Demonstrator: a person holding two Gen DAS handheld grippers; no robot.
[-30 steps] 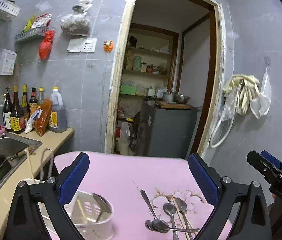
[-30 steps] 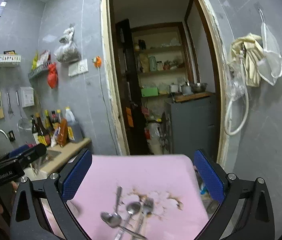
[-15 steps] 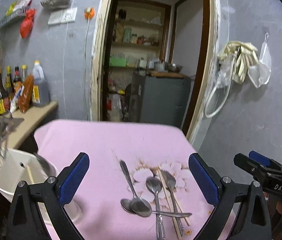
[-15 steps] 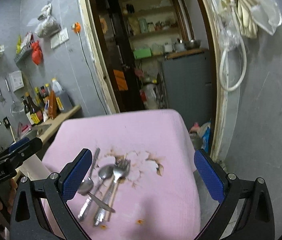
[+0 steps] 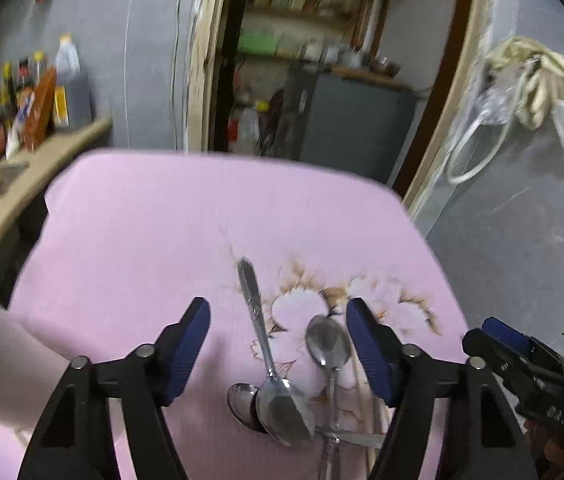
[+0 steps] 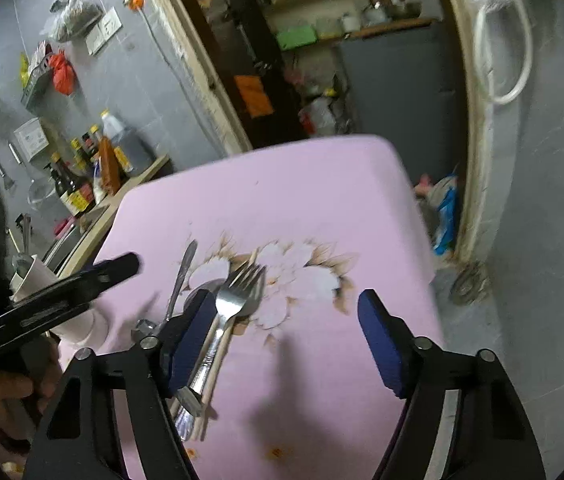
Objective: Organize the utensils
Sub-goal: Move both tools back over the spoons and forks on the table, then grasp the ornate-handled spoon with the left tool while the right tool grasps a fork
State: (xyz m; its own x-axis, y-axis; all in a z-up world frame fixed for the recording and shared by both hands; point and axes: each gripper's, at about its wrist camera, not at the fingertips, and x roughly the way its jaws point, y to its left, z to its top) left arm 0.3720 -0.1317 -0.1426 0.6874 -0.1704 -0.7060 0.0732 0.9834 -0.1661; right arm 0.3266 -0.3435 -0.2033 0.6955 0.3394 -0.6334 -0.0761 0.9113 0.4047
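Left tool (image 5: 278, 344): jaws apart and closing, nothing pressed between the pads; it hangs over the utensil pile. Between the jaws lie a long spoon (image 5: 270, 364), handle toward 12 o'clock and bowl toward 6, and a second spoon (image 5: 328, 344), bowl toward 12, close to the right pad. Both long axes run roughly along the tool's pointing line, so a grasp would probably cross a handle.

Right tool (image 6: 282, 336): jaws apart and closing, empty. The fork (image 6: 238, 296) lies at 10 o'clock from it, tines up-right, its handle passing behind the left pad beside the chopsticks (image 6: 218, 356).

The left tool appears nearer the spoons. All rest on the pink surface (image 5: 142, 220); a white holder (image 6: 42, 280) stands at its left edge.
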